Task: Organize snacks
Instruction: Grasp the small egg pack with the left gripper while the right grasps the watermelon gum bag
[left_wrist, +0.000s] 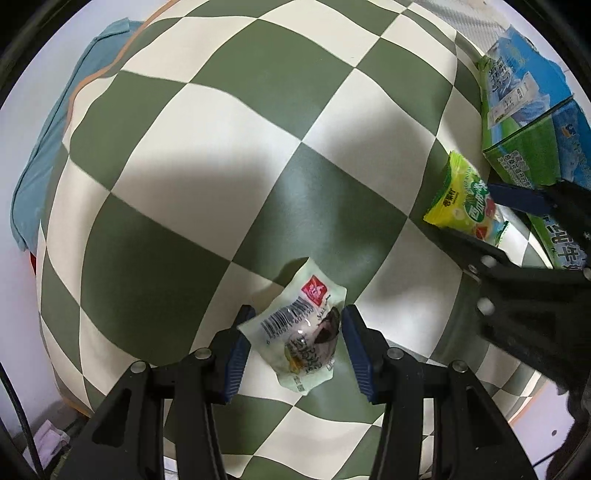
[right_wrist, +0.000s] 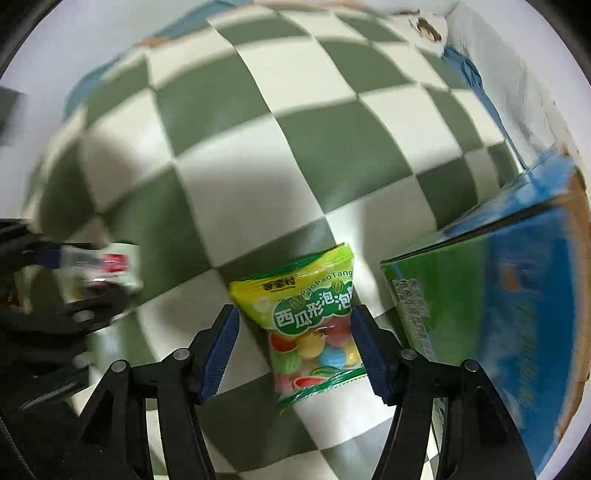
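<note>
Left wrist view: the left gripper (left_wrist: 297, 345) points down over a green-and-cream checkered cloth (left_wrist: 229, 155), its blue pads clamped on a pale snack packet (left_wrist: 301, 332) with a barcode and a red label. At the right edge the right gripper (left_wrist: 491, 218) reaches in around a green-yellow candy bag (left_wrist: 461, 195), beside a blue-and-green carton (left_wrist: 528, 110). A teal cloth (left_wrist: 48, 147) shows past the far left edge of the surface, and a pinkish rag (left_wrist: 50, 441) lies low on the floor.

Right wrist view: the candy bag (right_wrist: 314, 317), printed with watermelon gumballs, lies flat on the checkered cloth (right_wrist: 258, 166) between the right gripper's (right_wrist: 295, 349) parted jaws; the right pad sits at its edge, the left stands clear. The carton (right_wrist: 480, 314) stands just right of it, its cardboard inside visible. At the left, blurred, the left gripper (right_wrist: 74, 273) holds the pale packet (right_wrist: 110, 266). A white wall (right_wrist: 517, 55) rises behind.
</note>
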